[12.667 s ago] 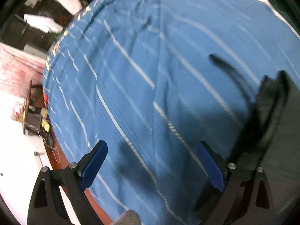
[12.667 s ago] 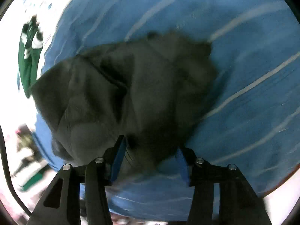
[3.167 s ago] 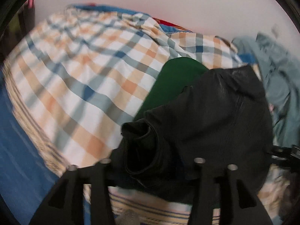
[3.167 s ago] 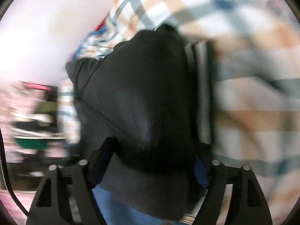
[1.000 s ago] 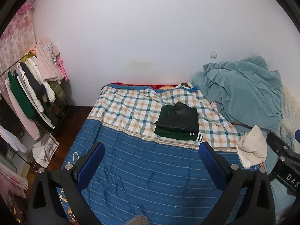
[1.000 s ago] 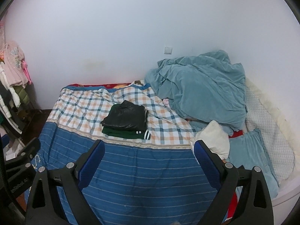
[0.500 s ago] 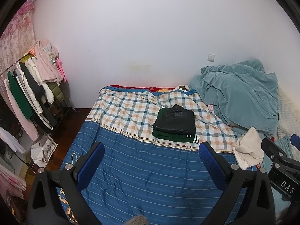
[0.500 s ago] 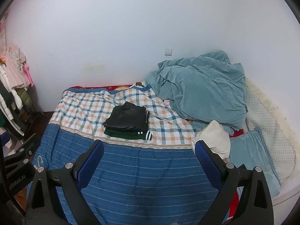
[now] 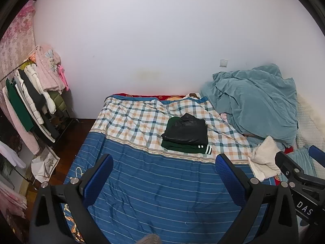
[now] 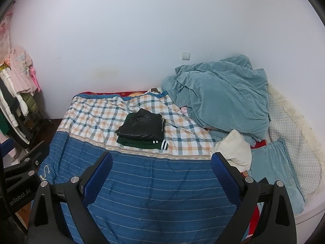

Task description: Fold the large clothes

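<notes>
A folded black jacket (image 9: 187,131) (image 10: 142,127) lies on top of a folded green garment (image 9: 183,146) (image 10: 142,143) with white-striped cuffs, on the checked part of the bed cover. My left gripper (image 9: 163,173) is open and empty, well back over the blue striped cover (image 9: 162,193). My right gripper (image 10: 161,171) is open too, holding nothing, just as far from the stack. In the left wrist view the right gripper's body shows at the right edge.
A rumpled teal blanket (image 9: 258,105) (image 10: 221,95) is heaped at the bed's right, with a cream cloth (image 9: 264,160) (image 10: 235,150) and a teal pillow (image 10: 272,162) beside it. A rack of hanging clothes (image 9: 30,101) stands on the left by the wooden floor (image 9: 67,140). White wall behind.
Both grippers have let go of the black jacket, now on the green garment, and pulled far back from the bed. Over the last second the views have hardly shifted.
</notes>
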The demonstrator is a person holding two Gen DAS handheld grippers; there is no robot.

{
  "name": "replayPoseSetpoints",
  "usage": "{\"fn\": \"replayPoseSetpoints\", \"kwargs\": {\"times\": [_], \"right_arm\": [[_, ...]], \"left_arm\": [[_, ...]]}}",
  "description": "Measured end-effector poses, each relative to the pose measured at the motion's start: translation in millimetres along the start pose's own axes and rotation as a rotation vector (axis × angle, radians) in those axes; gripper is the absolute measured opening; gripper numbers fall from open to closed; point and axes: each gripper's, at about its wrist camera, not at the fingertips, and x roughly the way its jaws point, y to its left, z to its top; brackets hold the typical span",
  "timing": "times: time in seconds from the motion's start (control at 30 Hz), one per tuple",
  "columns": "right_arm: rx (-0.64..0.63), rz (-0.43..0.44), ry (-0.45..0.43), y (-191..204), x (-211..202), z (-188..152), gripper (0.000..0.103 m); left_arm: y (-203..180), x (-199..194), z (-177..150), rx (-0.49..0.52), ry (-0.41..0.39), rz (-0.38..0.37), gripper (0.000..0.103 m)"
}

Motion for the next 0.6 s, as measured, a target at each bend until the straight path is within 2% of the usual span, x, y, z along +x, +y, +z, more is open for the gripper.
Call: {"fn": "replayPoseSetpoints", "kwargs": {"times": [0.6], "right_arm": [[0.005,-0.003,-0.010,-3,-11,-3,0.099]], "left_arm": [[-3,-5,1,0.006,-0.021,-0.010,0.103]]}}
